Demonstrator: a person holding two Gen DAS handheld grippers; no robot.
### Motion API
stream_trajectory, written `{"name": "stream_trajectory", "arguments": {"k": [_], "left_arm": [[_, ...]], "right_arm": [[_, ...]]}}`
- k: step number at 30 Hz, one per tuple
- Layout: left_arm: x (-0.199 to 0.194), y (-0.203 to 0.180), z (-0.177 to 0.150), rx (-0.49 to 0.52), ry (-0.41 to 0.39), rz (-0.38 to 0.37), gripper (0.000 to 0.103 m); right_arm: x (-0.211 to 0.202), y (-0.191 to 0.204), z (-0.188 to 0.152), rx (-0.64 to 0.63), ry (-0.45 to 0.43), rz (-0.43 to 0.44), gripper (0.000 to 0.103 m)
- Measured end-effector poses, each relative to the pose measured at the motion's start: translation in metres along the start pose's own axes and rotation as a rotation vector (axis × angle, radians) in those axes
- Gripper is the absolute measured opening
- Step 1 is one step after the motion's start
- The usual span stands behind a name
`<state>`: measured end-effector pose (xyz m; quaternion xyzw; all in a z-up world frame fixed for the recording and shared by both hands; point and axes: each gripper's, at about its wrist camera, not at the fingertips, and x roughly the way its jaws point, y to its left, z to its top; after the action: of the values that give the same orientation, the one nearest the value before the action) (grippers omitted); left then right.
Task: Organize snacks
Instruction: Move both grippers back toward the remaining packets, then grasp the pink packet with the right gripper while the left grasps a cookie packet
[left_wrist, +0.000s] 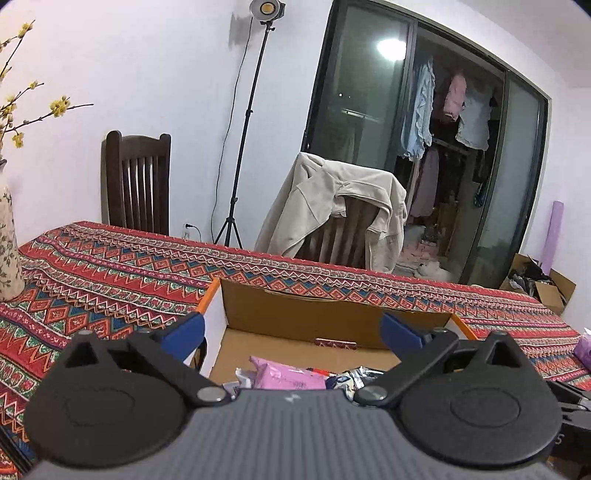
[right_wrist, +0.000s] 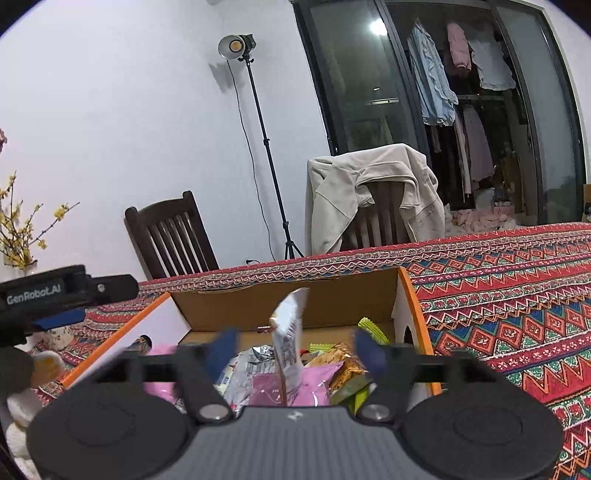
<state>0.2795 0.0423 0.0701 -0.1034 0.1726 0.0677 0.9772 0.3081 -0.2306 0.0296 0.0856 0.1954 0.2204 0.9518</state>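
Two handheld grippers hang over an open cardboard box (right_wrist: 295, 306) on a table spread with a red patterned cloth (right_wrist: 498, 295); the left gripper (left_wrist: 295, 332) stands wide open with nothing between its blue fingertips; the right gripper (right_wrist: 295, 350) is also spread, a white snack packet (right_wrist: 288, 339) upright between its fingers, touched by neither; pink (right_wrist: 295, 391), silver and green packets lie heaped inside the box.
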Motion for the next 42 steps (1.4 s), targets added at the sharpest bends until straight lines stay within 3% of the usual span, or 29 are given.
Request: {"name": "stream_trajectory", "arguments": {"k": [3,5,10,16,23,28,32,36,42], "left_arm": [[-0.007,-0.001,0.002,-0.001,-0.006,0.001,0.103],[-0.014,-0.003,0.005,-0.002,-0.014,0.000,0.103],[-0.040,-0.002,0.015,-0.008,-0.043,-0.015,0.103],[-0.067,0.014,0.005,0.019,-0.011,0.002,0.103],[-0.085,0.048,-0.021,0.028,0.056,0.055,0.103],[-0.091,0.066,-0.041,0.023,0.117,0.081,0.103],[-0.094,0.079,-0.053,0.018,0.154,0.091,0.103],[-0.095,0.084,-0.061,0.009,0.175,0.099,0.103],[-0.096,0.084,-0.067,-0.001,0.196,0.091,0.103]], "right_arm": [[-0.003,0.001,-0.001,-0.010,-0.013,-0.007,0.098],[-0.005,0.002,-0.001,-0.016,-0.016,-0.011,0.102],[-0.022,0.009,0.001,-0.038,-0.032,-0.008,0.103],[-0.047,0.024,-0.006,-0.074,-0.007,-0.003,0.103],[-0.067,0.055,-0.030,-0.140,0.086,0.028,0.103],[-0.058,0.080,-0.051,-0.158,0.188,0.051,0.103],[-0.049,0.098,-0.066,-0.164,0.241,0.052,0.098],[-0.039,0.109,-0.074,-0.168,0.285,0.027,0.083],[-0.036,0.118,-0.081,-0.184,0.301,0.043,0.070]]}}
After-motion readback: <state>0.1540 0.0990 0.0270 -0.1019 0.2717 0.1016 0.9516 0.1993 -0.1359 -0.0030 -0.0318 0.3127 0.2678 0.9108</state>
